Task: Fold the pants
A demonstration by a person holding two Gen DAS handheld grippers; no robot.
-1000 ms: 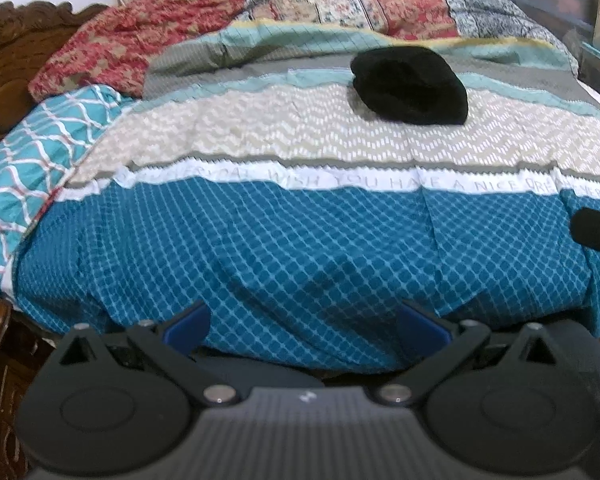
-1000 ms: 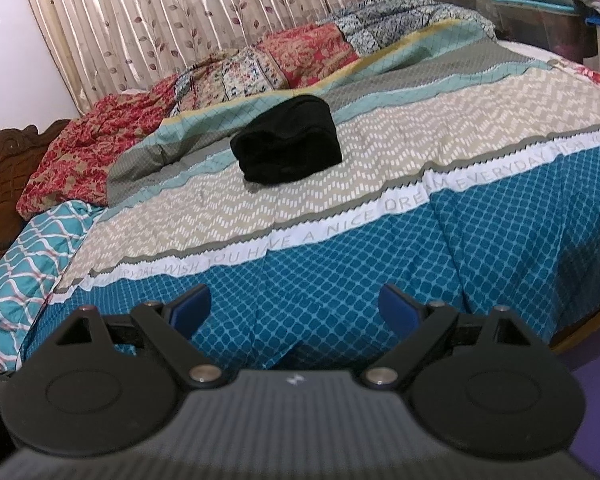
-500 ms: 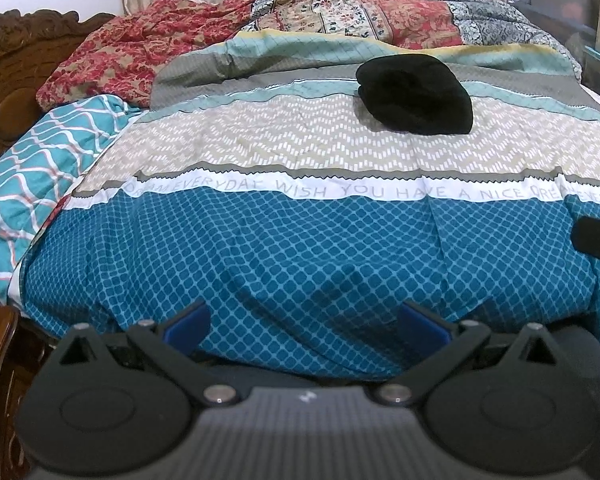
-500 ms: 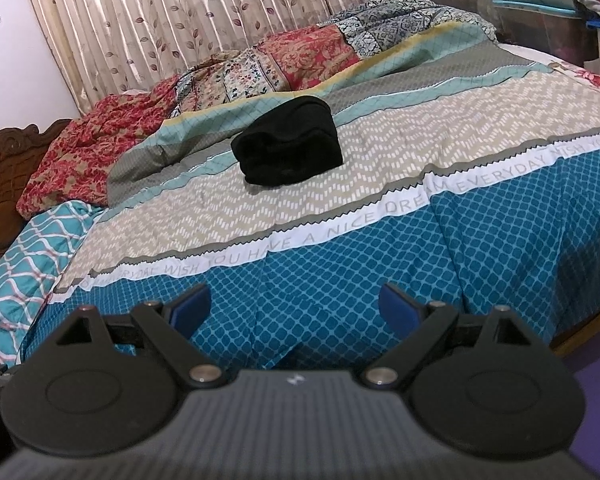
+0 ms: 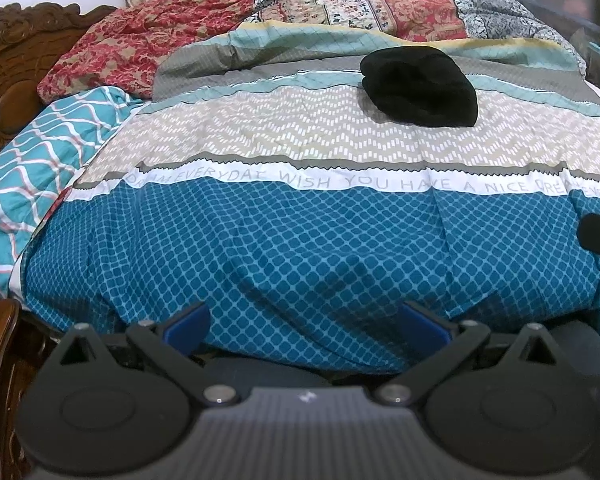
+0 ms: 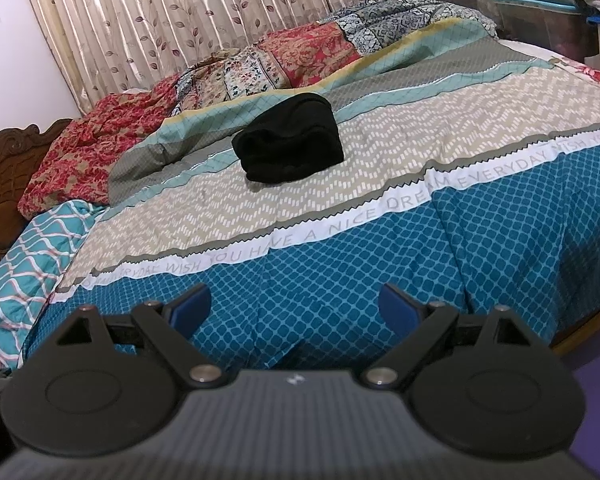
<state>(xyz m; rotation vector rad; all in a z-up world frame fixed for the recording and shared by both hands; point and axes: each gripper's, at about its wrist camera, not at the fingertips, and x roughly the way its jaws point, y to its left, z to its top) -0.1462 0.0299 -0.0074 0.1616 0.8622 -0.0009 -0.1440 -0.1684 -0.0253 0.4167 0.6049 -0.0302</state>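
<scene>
So, both tools pulled back a bit, pants look done.
Left tool [image 5: 306, 320] and right tool [image 6: 295, 307] hang spread wide and empty at the bed's [image 5: 300, 248] edge; black pants [image 6: 290, 140] sit bundled mid-bed, well apart.

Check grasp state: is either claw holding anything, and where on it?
Nothing held. Left claw and right claw are both open and empty, back at the bed's edge; the black pants lie folded on the bedspread, untouched.

pants [image 5: 419, 86] on bedspread [image 5: 300, 240], quilt [image 5: 340, 12] behind
</scene>
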